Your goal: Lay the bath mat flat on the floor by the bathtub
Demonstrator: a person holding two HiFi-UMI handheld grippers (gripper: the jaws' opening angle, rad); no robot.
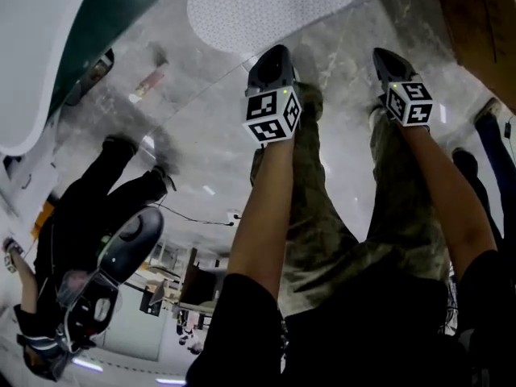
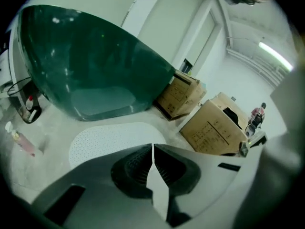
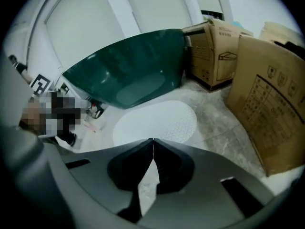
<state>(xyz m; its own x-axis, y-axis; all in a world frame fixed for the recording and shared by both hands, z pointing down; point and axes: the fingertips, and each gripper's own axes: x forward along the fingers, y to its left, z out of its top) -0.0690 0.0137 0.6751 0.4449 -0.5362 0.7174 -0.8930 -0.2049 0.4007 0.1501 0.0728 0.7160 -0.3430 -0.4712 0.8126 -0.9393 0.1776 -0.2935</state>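
The white dotted bath mat (image 1: 266, 6) lies flat on the grey stone floor beside the dark green bathtub (image 1: 89, 47). In the head view my left gripper (image 1: 271, 56) and right gripper (image 1: 385, 56) hang above the floor just short of the mat's near edge, apart from it. Both are shut with nothing between their jaws. The left gripper view shows the mat (image 2: 114, 140) ahead of the shut left gripper (image 2: 152, 146), with the tub (image 2: 90, 70) behind it. The right gripper view shows the mat (image 3: 157, 120) beyond the shut right gripper (image 3: 153, 141), and the tub (image 3: 128, 70) further back.
Cardboard boxes (image 3: 271, 94) (image 3: 212, 56) stand to the right of the mat; one box (image 1: 476, 22) shows at the head view's upper right. A pink bottle (image 1: 149, 81) lies on the floor near the tub. A person in black (image 1: 89, 216) stands at the left.
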